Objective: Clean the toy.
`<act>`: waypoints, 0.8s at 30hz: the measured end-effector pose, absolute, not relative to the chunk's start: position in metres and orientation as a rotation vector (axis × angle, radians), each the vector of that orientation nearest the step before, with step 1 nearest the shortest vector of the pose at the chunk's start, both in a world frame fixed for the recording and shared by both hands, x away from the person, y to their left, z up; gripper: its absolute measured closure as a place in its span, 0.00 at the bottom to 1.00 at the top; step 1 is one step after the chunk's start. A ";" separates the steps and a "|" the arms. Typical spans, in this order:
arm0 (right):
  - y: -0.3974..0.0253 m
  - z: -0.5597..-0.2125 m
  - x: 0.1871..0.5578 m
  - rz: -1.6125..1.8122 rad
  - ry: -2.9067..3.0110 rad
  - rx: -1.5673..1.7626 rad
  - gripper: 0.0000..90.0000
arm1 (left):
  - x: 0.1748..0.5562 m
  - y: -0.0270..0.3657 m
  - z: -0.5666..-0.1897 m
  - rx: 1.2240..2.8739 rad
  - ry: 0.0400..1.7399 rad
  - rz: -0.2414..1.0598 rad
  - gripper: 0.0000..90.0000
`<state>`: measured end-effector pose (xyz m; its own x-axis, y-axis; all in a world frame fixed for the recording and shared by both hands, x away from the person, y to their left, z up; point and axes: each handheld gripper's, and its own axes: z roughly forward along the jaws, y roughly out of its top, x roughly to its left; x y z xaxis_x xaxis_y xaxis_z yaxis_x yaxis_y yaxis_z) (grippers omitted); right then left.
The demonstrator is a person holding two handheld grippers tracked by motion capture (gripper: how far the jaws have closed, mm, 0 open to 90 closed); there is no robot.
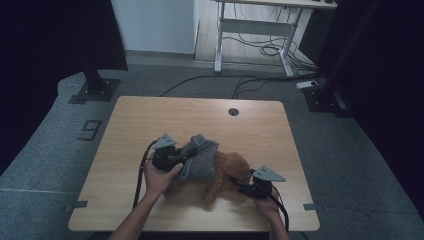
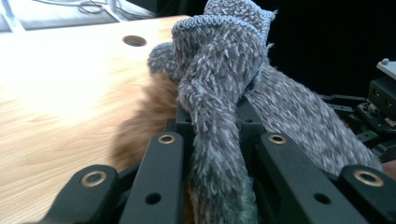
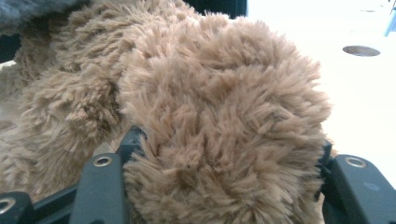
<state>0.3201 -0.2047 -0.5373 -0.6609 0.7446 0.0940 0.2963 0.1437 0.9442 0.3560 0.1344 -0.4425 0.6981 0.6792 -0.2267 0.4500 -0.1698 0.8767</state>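
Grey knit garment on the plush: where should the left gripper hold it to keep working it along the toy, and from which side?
Judging by its pose, grip the bunched fold of the grey knit garment near its ribbed open edge, coming from the toy's left, where the left gripper is shut on it. The right gripper braces the brown plush toy.

The high view is dim and somewhat soft, with black, unreadable areas at the left and right edges, while the brightest patch is the pale wall and floor at the top centre; the bench (image 1: 150, 120) is evenly lit and carries only faint shadows. In the left gripper view, light from the upper left washes out the bench top, the grey knitted cloth (image 2: 219, 70) is sharp, and the near black fingers (image 2: 163, 182) are slightly soft. In the right gripper view the bench at upper right is blown out to near white, the brown plush toy (image 3: 219, 107) is in focus, and the lower corners blur.
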 end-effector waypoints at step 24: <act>-0.212 -0.540 0.321 1.545 2.042 0.996 0.42 | 0.369 0.208 -0.501 1.824 1.136 0.207 0.85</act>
<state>0.3207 -0.2116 -0.5398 -0.6707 0.7341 0.1063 0.3020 0.1394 0.9430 0.3695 0.2077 -0.5009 0.5553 0.7709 -0.3120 0.6114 -0.1240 0.7816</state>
